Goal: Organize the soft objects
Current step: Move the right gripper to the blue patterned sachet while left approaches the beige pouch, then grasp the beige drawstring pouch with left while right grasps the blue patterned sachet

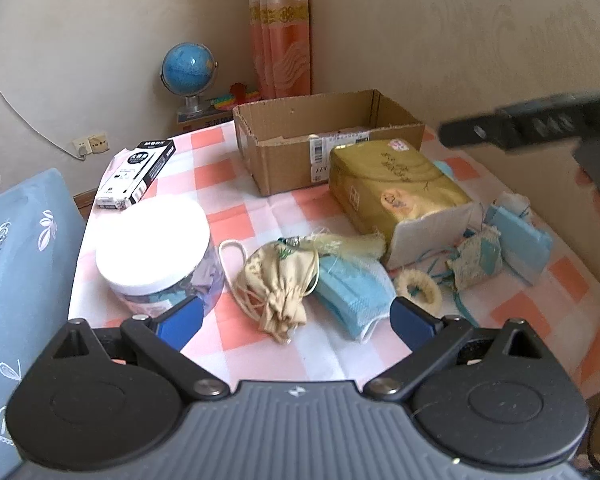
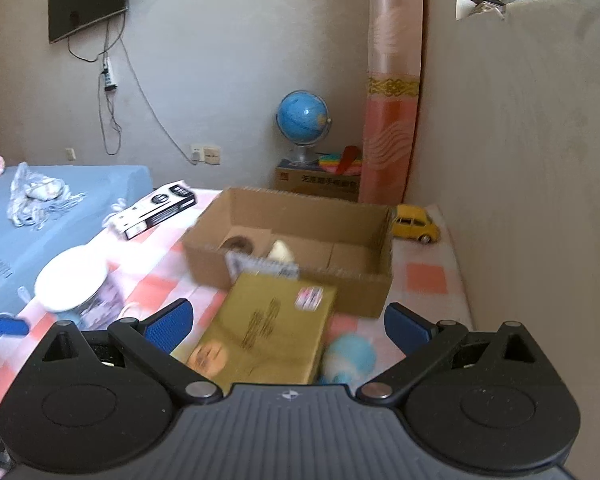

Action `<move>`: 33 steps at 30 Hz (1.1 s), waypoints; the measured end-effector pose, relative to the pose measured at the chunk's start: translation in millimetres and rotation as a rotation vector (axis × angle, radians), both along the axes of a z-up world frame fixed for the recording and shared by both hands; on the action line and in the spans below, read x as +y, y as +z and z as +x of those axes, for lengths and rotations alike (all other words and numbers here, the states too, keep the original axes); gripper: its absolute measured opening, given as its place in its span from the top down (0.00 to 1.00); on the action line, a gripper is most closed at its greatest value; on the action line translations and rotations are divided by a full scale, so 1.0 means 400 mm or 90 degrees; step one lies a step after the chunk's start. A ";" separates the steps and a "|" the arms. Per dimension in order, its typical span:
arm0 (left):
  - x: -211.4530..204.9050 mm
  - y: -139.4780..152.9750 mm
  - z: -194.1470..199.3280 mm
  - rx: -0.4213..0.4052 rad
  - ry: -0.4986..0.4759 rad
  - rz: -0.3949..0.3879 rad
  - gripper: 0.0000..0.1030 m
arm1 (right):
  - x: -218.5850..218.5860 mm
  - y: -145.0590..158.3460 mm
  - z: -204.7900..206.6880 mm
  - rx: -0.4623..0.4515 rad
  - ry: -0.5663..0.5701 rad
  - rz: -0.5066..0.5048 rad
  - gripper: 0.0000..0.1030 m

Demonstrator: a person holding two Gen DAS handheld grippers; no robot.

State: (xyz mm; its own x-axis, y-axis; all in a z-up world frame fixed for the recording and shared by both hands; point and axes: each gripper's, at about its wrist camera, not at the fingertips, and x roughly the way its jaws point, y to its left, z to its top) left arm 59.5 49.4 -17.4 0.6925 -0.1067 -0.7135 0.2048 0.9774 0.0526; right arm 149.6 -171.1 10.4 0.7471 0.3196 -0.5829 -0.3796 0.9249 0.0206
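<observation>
The soft things lay scattered on the checked tablecloth [image 1: 260, 184] in front of the cardboard box [image 1: 320, 148]: a beige drawstring pouch [image 1: 278, 280] touching a folded blue face mask [image 1: 352, 292], with a second stack of masks [image 1: 520, 236], a small patterned sachet [image 1: 478, 260] and a fluffy ring [image 1: 418, 286] further right. They sat loose and close together — presumably waiting to be gathered into the box, which stood open-topped just behind them with a few items already inside (a pale lump and a tape-like roll, too blurred to name).

The gold tissue pack [image 1: 396, 184] rested against the box's front wall, between the two clusters.

The left gripper [image 1: 296, 316] hovered low with its jaws spread wide, empty, the pouch and mask framed between them — likely lined up for a pick. The right gripper [image 2: 288, 328] was likewise wide and empty, above the tissue pack.

A white-lidded jar [image 1: 156, 248] and a black-and-white carton [image 1: 138, 174] stood off to the left.
</observation>
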 end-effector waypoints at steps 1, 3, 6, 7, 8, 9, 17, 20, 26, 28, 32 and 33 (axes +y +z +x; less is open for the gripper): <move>0.003 -0.003 -0.003 0.002 0.001 0.001 0.03 | -0.002 -0.009 -0.020 0.003 0.003 -0.001 0.00; 0.010 -0.008 -0.010 0.006 0.005 0.002 0.03 | -0.004 -0.027 -0.050 0.009 0.006 0.001 0.00; 0.021 -0.015 -0.017 0.012 0.014 0.001 0.03 | -0.002 -0.057 -0.092 0.029 0.018 0.003 0.00; 0.023 -0.017 -0.019 0.014 0.017 0.000 0.03 | 0.000 -0.067 -0.103 0.036 0.022 0.004 0.00; 0.026 -0.019 -0.019 0.015 0.019 -0.001 0.03 | 0.001 -0.076 -0.113 0.044 0.026 0.006 0.00; 0.028 -0.020 -0.019 0.015 0.022 -0.001 0.03 | 0.000 -0.087 -0.122 0.053 0.031 0.010 0.00; 0.036 -0.030 -0.010 0.017 0.024 -0.011 0.03 | 0.020 -0.176 -0.143 0.118 0.023 -0.018 0.00; 0.034 -0.035 -0.004 0.021 0.020 -0.013 0.03 | 0.014 -0.202 -0.133 0.134 0.009 -0.018 0.00; 0.036 -0.049 0.012 0.025 0.021 -0.020 0.03 | 0.019 -0.243 -0.108 0.149 -0.009 -0.039 0.00; 0.040 -0.053 0.020 0.025 0.022 -0.027 0.04 | 0.029 -0.250 -0.106 0.136 -0.007 -0.064 0.00; 0.047 -0.057 0.038 0.020 0.027 -0.045 0.09 | 0.034 -0.254 -0.107 0.126 0.002 -0.077 0.00; 0.048 -0.057 0.043 0.019 0.027 -0.049 0.11 | 0.034 -0.253 -0.106 0.127 0.002 -0.077 0.00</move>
